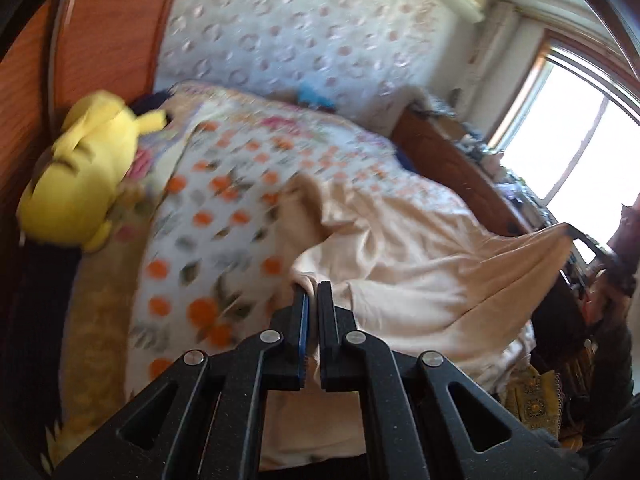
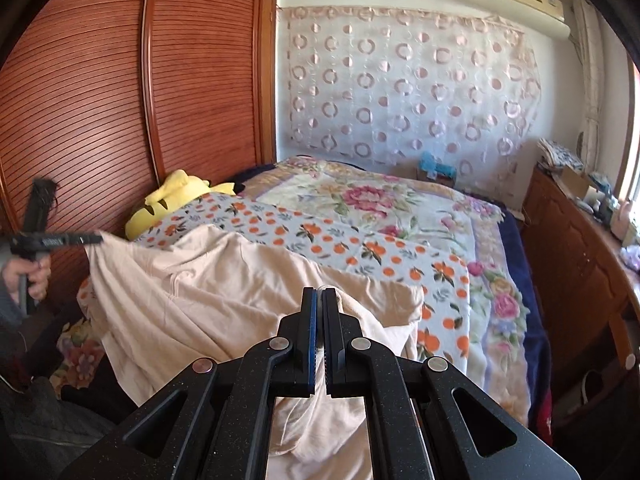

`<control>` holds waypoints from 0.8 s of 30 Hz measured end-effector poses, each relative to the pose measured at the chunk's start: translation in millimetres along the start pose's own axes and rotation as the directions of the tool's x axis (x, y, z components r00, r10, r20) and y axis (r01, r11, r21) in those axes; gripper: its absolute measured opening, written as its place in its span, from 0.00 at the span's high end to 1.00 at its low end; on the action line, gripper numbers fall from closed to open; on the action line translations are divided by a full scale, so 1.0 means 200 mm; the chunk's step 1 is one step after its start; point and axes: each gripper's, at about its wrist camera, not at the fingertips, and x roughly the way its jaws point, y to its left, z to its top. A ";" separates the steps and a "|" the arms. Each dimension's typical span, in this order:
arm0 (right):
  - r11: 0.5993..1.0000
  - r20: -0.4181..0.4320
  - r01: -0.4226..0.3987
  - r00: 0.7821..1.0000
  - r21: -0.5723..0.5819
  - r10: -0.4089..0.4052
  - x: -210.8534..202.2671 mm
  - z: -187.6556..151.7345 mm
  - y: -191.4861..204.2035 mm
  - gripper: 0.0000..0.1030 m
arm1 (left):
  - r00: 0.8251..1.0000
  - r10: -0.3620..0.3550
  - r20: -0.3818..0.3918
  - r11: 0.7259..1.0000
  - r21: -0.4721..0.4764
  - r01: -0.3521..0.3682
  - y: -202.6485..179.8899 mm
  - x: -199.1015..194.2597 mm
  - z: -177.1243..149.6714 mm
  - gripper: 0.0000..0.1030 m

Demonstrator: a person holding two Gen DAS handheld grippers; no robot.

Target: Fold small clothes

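Peach garment (image 2: 224, 280) — we pinch an edge in each: left tongs (image 1: 314, 288), right tongs (image 2: 319, 294); spreading, probably — next, lay flat beyond both.

The right gripper (image 2: 319, 296) is pinching a fold of the pale peach garment (image 2: 208, 280), its jaws closed on the cloth. At the far left, the left gripper (image 2: 94, 238) is clamping another corner, a hand (image 2: 30, 276) gripping its handle. The garment is sagging between them over an orange-print sheet (image 2: 360, 248) on the bed, with a yellow plush toy (image 2: 172, 196) lying beside the wooden wardrobe (image 2: 120, 100).
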 end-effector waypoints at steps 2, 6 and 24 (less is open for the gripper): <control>1.000 0.017 -0.016 1.000 0.003 0.016 -0.03 0.03 0.01 0.98 | 1.000 0.017 -0.018 1.000 -0.022 -0.017 0.07 0.02 -0.07 0.95; 0.999 0.084 -0.036 0.996 0.041 0.032 -0.13 0.04 -0.01 0.98 | 0.999 0.032 -0.042 0.998 -0.057 -0.034 0.14 0.05 -0.17 0.95; 0.955 -0.348 0.220 0.927 0.199 -0.141 0.12 -0.99 -0.34 0.98 | 0.993 0.116 -0.021 0.992 0.062 -0.114 0.02 0.00 -0.25 0.34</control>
